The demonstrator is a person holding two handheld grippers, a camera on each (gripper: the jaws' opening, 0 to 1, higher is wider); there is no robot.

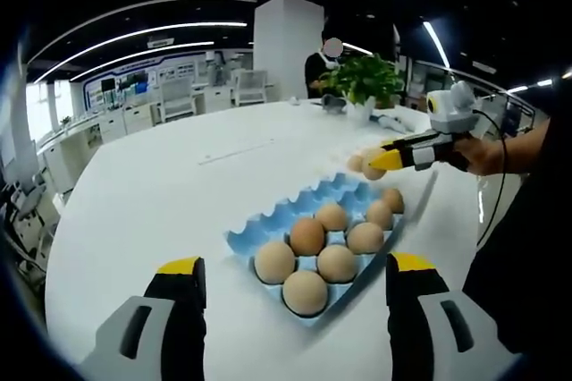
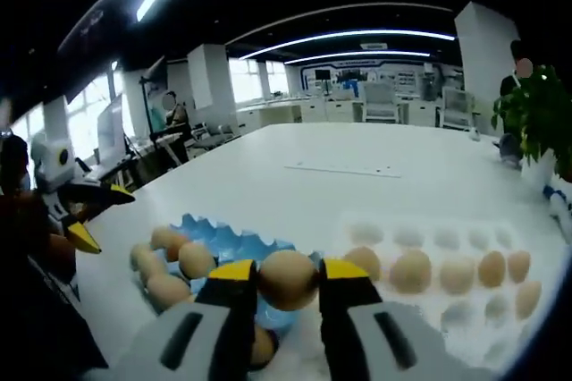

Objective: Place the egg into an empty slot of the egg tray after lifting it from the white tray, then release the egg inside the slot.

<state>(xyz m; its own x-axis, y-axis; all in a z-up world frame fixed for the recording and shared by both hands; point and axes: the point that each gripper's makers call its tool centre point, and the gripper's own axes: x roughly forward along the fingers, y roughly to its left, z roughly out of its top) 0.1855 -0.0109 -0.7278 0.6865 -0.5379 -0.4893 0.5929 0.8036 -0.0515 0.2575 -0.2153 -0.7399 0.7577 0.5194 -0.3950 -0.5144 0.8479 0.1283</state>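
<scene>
The blue egg tray (image 1: 268,220) lies on the white table with several brown eggs (image 1: 307,236) in its near slots; its far slots are bare. My left gripper (image 1: 295,265) hovers open just short of it, with nothing between its fingers. My right gripper (image 2: 288,281) is shut on a brown egg (image 2: 288,278) and hangs above the table between the blue egg tray (image 2: 214,236) and the white tray (image 2: 465,314), which carries several eggs. In the left gripper view the right gripper (image 1: 386,159) comes in from the right, beyond the blue tray's far corner.
A potted plant (image 1: 362,77) stands at the table's far side, with a person (image 1: 320,63) behind it. A hand (image 1: 487,153) holds the right gripper. The left gripper (image 2: 85,215) shows open at the left. Desks and chairs stand past the table.
</scene>
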